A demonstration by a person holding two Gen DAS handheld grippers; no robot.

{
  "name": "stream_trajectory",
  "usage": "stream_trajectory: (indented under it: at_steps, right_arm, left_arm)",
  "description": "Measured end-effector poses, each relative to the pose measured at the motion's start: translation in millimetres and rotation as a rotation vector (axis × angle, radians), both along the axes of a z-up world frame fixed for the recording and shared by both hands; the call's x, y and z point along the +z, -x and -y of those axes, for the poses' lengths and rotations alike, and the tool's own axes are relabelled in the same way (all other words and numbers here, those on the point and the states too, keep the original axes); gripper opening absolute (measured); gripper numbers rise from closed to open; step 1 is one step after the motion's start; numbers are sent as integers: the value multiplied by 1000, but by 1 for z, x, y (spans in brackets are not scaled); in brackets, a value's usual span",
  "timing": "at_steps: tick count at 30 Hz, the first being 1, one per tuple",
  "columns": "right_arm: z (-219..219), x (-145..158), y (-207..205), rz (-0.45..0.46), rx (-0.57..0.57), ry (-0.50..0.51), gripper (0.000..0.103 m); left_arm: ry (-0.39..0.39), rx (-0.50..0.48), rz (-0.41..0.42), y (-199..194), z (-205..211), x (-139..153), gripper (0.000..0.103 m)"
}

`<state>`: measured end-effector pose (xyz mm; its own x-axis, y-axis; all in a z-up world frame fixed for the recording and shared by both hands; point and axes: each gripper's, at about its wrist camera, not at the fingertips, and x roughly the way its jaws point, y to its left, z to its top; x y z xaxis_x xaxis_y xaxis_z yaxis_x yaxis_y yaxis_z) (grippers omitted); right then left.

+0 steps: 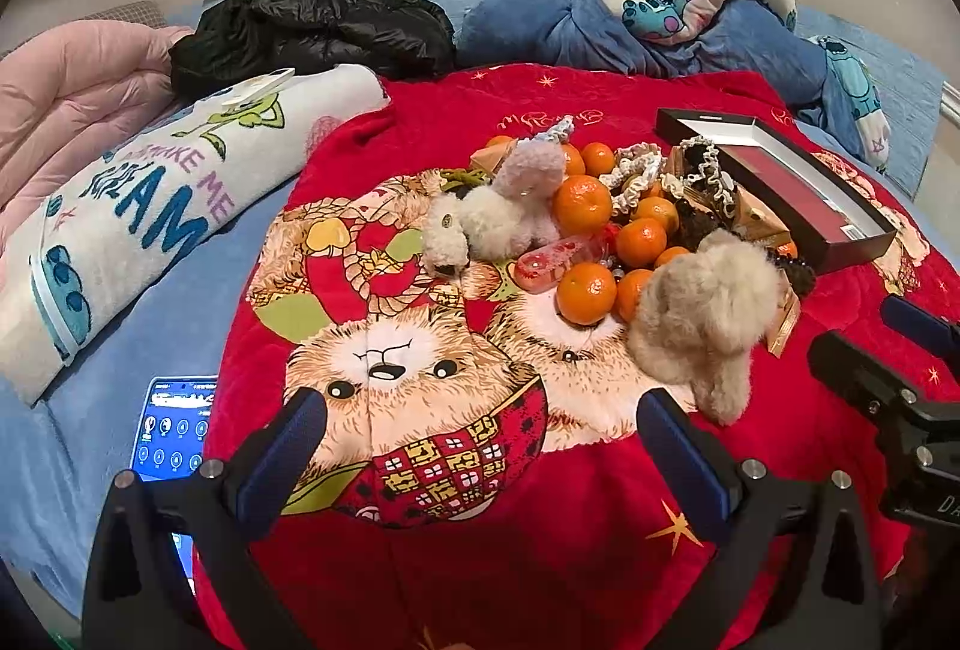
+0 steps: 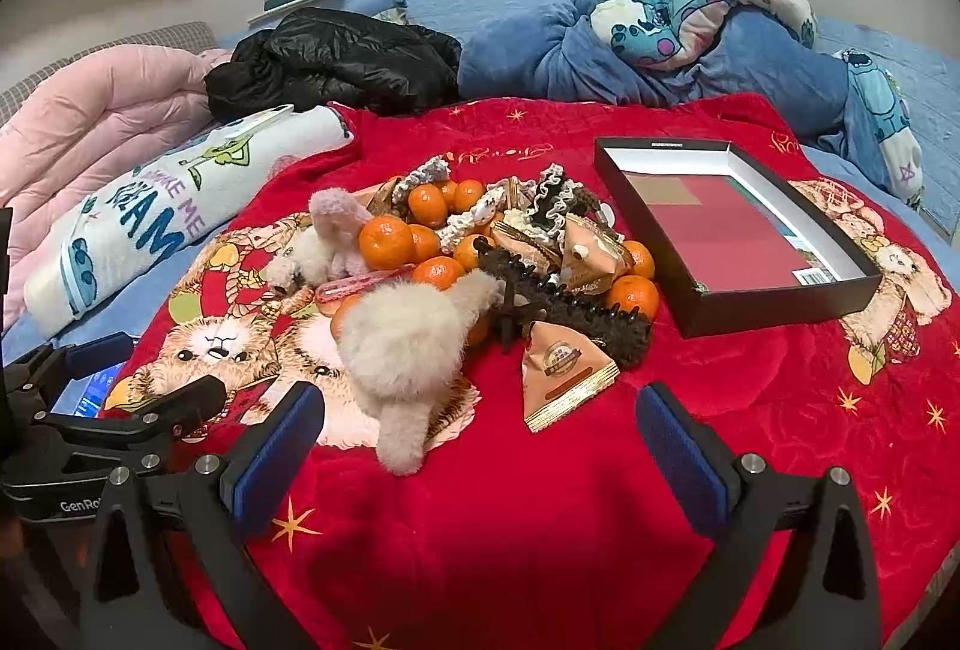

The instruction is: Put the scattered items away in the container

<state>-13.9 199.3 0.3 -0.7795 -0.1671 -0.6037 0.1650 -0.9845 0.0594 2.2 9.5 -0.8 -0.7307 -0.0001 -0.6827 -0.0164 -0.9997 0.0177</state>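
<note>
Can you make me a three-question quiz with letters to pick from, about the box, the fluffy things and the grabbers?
1. Where is the black box relative to the pile of oranges?
A. to its right
B. under it
C. to its left

2. What colour is the blanket under the pile?
A. green
B. red
C. yellow

3. How is the right gripper?
A. shut on an orange
B. shut on a fluffy toy
C. open and empty

Answers: 1 A, the box lies right of the heap. 2 B, red shows all round. 3 C, its blue pads stand wide apart, holding nothing.
</note>
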Motion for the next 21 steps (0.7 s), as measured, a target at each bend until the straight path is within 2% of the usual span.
stream_trajectory:
  at_steps: [11,21]
  right_arm:
    - [-16,2,-1,-2,-34,2,103]
    - [-38,1,-5,-4,-62,-10,103]
  left_arm:
    - [-7,1,8,1,-3,-1,103]
    - [-6,-34,5,2,-23,-1,103]
